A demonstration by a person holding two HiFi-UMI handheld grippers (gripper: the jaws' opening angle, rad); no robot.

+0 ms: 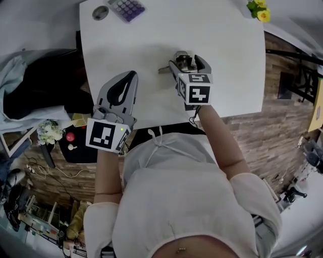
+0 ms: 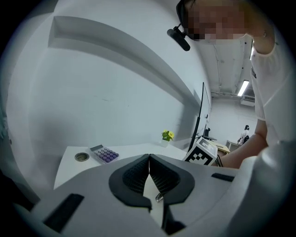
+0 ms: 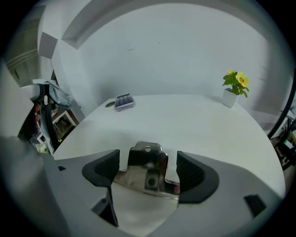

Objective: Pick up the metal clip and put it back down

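Note:
A shiny metal clip (image 1: 181, 61) lies on the white table (image 1: 222, 45), near its front edge. My right gripper (image 1: 187, 63) points steeply down over it, jaws spread to either side. In the right gripper view the clip (image 3: 148, 169) sits between the black pads (image 3: 102, 170), with a narrow gap on each side, so neither pad presses on it. My left gripper (image 1: 132, 76) hovers over the table's front left part, apart from the clip. Its ribbed pads (image 2: 138, 173) meet with nothing between them.
A purple-keyed calculator (image 1: 126, 7) and a small round dish (image 1: 100, 12) lie at the table's far left corner. A potted yellow flower (image 1: 258, 10) stands at the far right. The person's body is close against the table's front edge; clutter lies on the floor to the left.

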